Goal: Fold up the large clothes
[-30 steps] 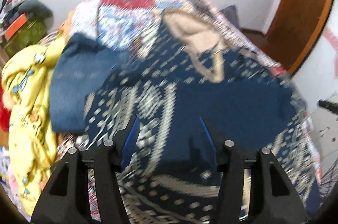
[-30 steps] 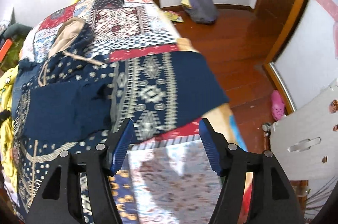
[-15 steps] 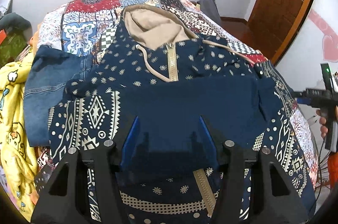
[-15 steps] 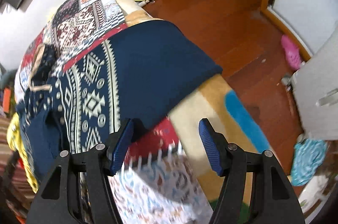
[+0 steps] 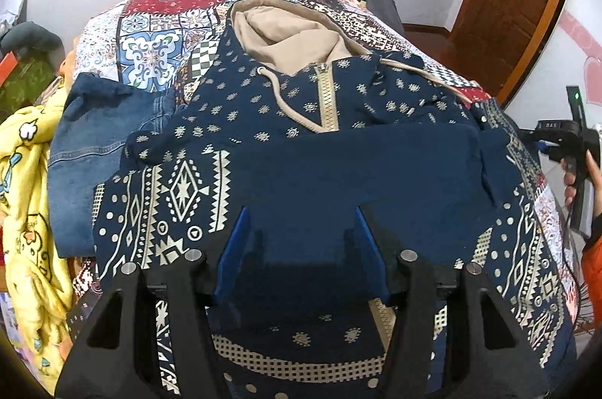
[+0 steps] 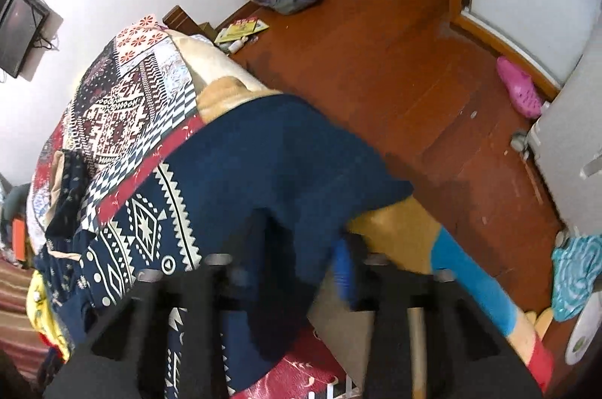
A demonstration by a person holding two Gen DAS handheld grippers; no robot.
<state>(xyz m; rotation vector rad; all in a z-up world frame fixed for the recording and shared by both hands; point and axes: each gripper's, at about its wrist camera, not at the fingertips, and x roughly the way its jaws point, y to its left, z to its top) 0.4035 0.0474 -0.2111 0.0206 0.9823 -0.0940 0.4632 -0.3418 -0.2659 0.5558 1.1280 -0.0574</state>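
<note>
Lying face-up across the patchwork bedspread (image 5: 161, 22), the navy patterned hoodie (image 5: 263, 120) has its tan-lined hood (image 5: 286, 34) toward the far wall and one sleeve (image 5: 376, 165) already crossed over the chest — a placement consistent with a fold begun on one side. The left gripper (image 5: 303, 248) hovers over that crossed sleeve with its blue fingers (image 5: 231, 248) spread wide and nothing between them; judged released. The other sleeve (image 6: 286, 158) drapes off the bed's side toward the wooden floor (image 6: 395, 60), presumably the next part to be brought in. The right gripper (image 6: 293, 267) sits low at this hanging sleeve; the view is blurred and dark cloth covers the gap, so whether it has clamped the fabric cannot be told. Edges: the sleeve's cuff end overhangs the mattress edge, near a tan and blue blanket (image 6: 451, 248) beneath. On the opposite side a denim garment (image 5: 86, 135) touches the hoodie and a yellow printed cloth (image 5: 26, 173) lies just beyond — little spare room there. Open room for moving lies chiefly above the garment and over the floor side.
</note>
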